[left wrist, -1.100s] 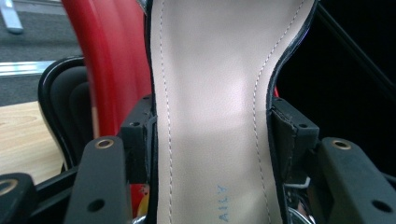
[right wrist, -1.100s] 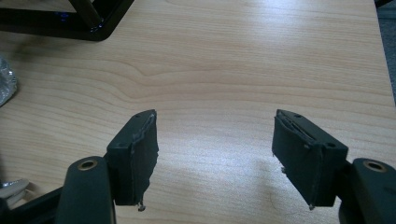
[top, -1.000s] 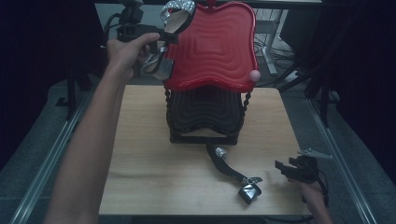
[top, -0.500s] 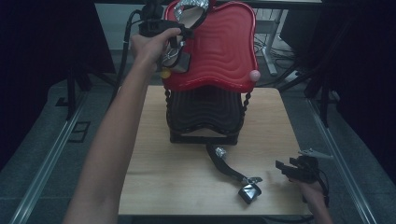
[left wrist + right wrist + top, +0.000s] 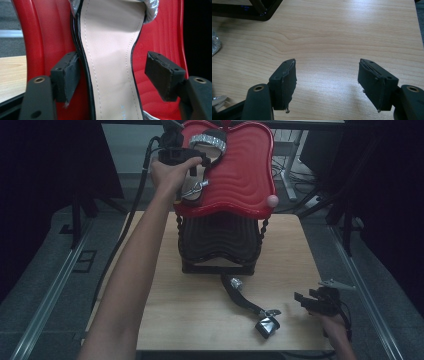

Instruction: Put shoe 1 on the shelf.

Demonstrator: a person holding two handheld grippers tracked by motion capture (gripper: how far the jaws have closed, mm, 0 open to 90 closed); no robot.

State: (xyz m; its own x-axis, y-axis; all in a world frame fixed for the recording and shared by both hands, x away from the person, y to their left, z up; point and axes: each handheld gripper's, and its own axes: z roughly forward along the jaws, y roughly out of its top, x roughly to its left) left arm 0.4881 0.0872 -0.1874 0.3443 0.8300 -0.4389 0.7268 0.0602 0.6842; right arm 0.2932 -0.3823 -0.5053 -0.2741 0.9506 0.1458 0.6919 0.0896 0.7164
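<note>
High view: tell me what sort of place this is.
Probably a lab or workshop bench set up for recording handling work, not a home. A bare light wooden tabletop stands between metal floor rails. Loose cables lie by a desk leg behind the tiered red-and-black plastic shoe rack.

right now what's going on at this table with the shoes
A person is using the left gripper to set a beige-soled sandal on the red top tray of a shoe rack. Its jaws are open, one pad touching the sole's edge, the other apart. The second sandal lies on the wooden table in front of the rack. The right gripper rests open over the table, holding nothing.
</note>
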